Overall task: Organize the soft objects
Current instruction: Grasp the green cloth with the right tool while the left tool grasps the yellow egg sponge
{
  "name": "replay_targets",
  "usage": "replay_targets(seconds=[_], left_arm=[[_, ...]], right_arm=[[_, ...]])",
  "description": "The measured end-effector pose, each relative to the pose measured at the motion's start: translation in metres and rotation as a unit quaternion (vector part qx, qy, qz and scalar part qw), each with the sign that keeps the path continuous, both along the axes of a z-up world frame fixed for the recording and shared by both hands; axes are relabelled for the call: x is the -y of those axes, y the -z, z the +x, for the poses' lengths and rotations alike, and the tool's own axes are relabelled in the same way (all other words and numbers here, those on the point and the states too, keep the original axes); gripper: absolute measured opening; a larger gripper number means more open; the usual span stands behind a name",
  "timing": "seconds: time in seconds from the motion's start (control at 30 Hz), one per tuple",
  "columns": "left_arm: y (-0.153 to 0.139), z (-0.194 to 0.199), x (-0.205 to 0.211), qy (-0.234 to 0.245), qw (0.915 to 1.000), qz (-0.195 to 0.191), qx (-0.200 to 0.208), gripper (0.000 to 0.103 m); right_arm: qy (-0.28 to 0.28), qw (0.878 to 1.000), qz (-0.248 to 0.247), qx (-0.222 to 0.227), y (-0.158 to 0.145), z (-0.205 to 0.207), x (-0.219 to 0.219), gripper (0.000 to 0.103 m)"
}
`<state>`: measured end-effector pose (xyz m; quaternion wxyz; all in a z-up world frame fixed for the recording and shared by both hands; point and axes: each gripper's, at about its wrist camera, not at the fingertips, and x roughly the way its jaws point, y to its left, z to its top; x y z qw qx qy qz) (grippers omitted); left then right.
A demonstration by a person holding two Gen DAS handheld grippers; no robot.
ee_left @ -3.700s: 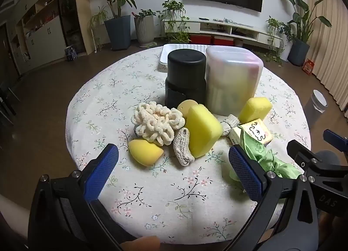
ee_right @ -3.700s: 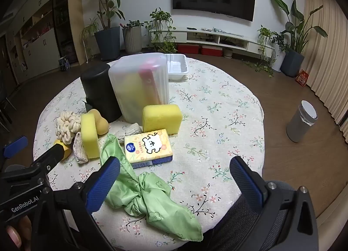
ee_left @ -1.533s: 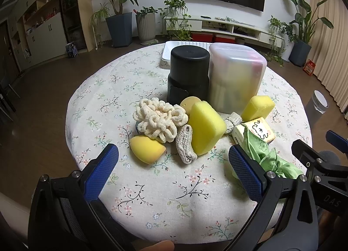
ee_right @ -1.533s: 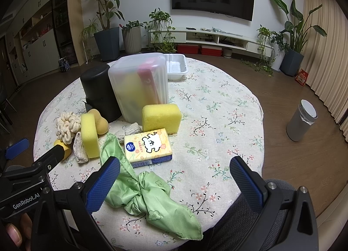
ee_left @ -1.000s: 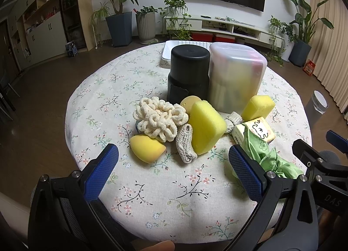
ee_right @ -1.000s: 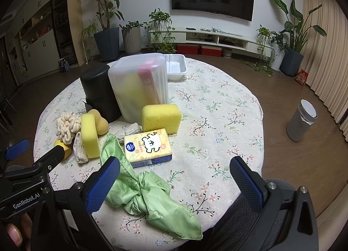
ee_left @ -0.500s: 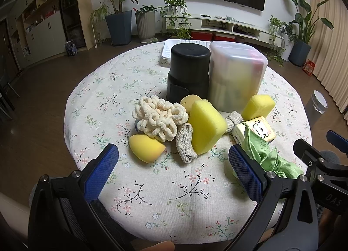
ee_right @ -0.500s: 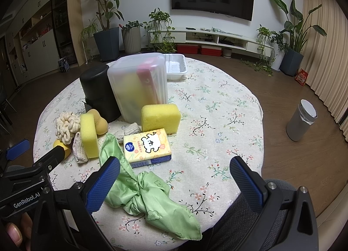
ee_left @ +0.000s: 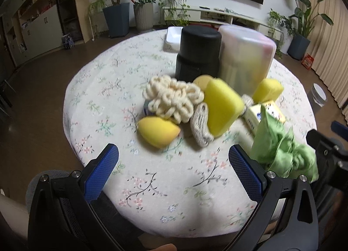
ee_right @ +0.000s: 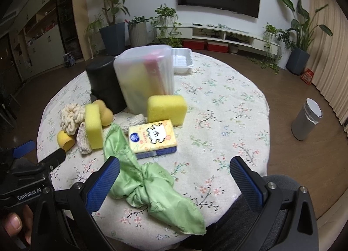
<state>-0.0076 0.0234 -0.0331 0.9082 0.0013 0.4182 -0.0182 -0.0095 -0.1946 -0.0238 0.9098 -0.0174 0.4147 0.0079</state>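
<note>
Soft things lie in a cluster on the round floral table (ee_left: 97, 90): a cream looped scrubber (ee_left: 171, 97), a yellow egg-shaped sponge (ee_left: 157, 131), a knitted cloth (ee_left: 201, 125), a tilted yellow sponge (ee_left: 221, 107), a second yellow sponge (ee_right: 167, 107), a tissue pack (ee_right: 153, 138) and a crumpled green cloth (ee_right: 148, 185). My left gripper (ee_left: 174, 168) is open above the near table edge, short of the egg sponge. My right gripper (ee_right: 175, 177) is open over the green cloth, with nothing between its fingers.
A black cylinder (ee_left: 199, 53) and a translucent lidded box (ee_right: 145, 77) stand behind the cluster, with a white tray (ee_right: 182, 60) farther back. The table's right half (ee_right: 228, 103) carries nothing. A grey bin (ee_right: 306, 121) stands on the floor to the right.
Both grippers have moved forward toward the table, so the objects look larger and slightly blurred. Nothing on the table has shifted, and both grippers stay open.
</note>
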Motion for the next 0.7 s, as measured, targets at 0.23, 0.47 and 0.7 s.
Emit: replay_targets(seconds=[0.23, 0.47, 0.7], left_arm=[[-0.001, 0.007, -0.024, 0.007, 0.9994, -0.033, -0.002, 0.103], [0.013, 0.020, -0.033, 0.022, 0.9987, -0.036, -0.027, 0.103], [0.025, 0.040, -0.046, 0.007, 0.9964, -0.058, -0.061, 0.101]], right_arm=[[-0.047, 0.999, 0.004, -0.023, 0.013, 0.001, -0.023, 0.102], [-0.067, 0.996, 0.003, -0.058, 0.038, 0.015, -0.032, 0.091], [-0.092, 0.992, 0.015, -0.082, 0.056, 0.027, -0.033, 0.060]])
